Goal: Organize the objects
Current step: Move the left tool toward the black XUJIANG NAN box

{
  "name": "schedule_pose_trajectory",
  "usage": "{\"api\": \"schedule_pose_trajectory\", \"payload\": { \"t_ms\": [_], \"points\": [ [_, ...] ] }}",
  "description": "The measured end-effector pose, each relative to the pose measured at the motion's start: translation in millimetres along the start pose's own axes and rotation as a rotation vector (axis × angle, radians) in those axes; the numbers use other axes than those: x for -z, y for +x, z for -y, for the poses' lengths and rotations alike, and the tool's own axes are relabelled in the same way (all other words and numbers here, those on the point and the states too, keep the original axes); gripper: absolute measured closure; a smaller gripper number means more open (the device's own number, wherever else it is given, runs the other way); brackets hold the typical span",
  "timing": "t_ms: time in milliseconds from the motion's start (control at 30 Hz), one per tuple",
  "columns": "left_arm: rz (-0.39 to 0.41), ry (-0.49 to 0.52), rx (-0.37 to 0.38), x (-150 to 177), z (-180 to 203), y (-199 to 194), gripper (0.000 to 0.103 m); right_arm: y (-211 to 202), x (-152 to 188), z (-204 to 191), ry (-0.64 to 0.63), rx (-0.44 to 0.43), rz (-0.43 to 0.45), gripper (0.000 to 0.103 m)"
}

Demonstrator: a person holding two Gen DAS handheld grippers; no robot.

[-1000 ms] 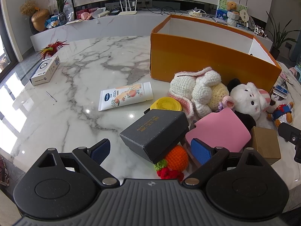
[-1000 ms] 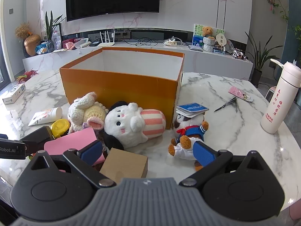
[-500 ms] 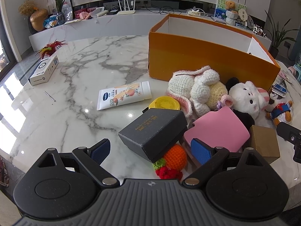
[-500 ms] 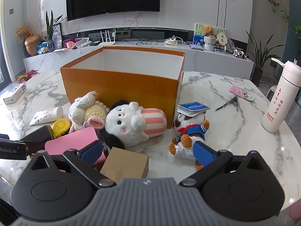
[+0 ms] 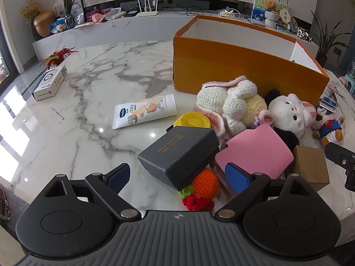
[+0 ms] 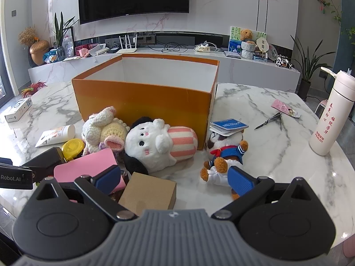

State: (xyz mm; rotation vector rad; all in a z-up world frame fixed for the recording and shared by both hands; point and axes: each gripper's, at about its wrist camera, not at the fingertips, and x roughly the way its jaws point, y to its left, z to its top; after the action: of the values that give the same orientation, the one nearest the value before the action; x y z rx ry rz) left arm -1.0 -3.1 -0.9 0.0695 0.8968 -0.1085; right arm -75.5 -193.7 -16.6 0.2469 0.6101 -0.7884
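Hovering low at the near edge of the table [image 5: 73, 137], both tools are spread apart w/ nothing between the pads: left tool [image 5: 177, 176] faces the dark gray box [image 5: 180, 153], right tool [image 6: 174, 178] sits above the brown carton [image 6: 148, 194]. Risks, as I judge them: the dark gray box rests tilted on the crochet orange [image 5: 205, 182] and against the pink case [image 5: 255, 153], so a grab at one corner could roll the orange off the table's near edge or tip the case; pile is tight, so a wide tool may snag a neighbour. Mid frame, the white plush [image 6: 159, 144], the crochet bunny [image 6: 103, 129] and the sailor bear [image 6: 224, 157] lie against the front wall of the orange bin [image 6: 144, 102], all outside it; soft bodies may slip from a shallow pinch. Bin walls are tall, so a low carry could clip the rim. Writing: gold lettering on the dark box lid, too small to read; "Robot.AI" on the left tool's side at far left of the right view; blue booklet [image 6: 228, 125] on the bear's head, text illegible; lotion tube [image 5: 144, 112] w/ blue logo, unreadable; white bottle [image 6: 330, 115] at far right, red Chinese characters plus "PING AN".
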Motion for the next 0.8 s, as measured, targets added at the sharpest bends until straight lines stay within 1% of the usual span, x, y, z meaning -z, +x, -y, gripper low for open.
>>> {"api": "schedule_pose_trajectory", "payload": {
  "t_ms": [367,467,600,733,800],
  "points": [
    [0.004,0.017,0.019,-2.6,-4.8,-0.9,0.0,0.0,0.2,0.2,0.003,0.001,-0.002,0.001],
    [0.002,0.033,0.045,-5.8,-13.8,-0.1,0.0,1.8,0.8,2.0,0.011,-0.008,-0.01,0.001],
    [-0.01,0.03,0.07,-7.8,-23.5,6.6,0.0,1.4,0.8,4.9,0.025,-0.018,-0.01,0.001],
    [-0.021,0.054,0.092,-15.9,-29.8,19.7,0.0,1.3,0.3,9.5,0.038,-0.029,-0.017,0.001],
    [-0.032,0.06,0.116,-21.1,-32.5,27.6,0.0,1.3,0.3,11.5,0.045,-0.033,-0.02,0.001]
  ]
}}
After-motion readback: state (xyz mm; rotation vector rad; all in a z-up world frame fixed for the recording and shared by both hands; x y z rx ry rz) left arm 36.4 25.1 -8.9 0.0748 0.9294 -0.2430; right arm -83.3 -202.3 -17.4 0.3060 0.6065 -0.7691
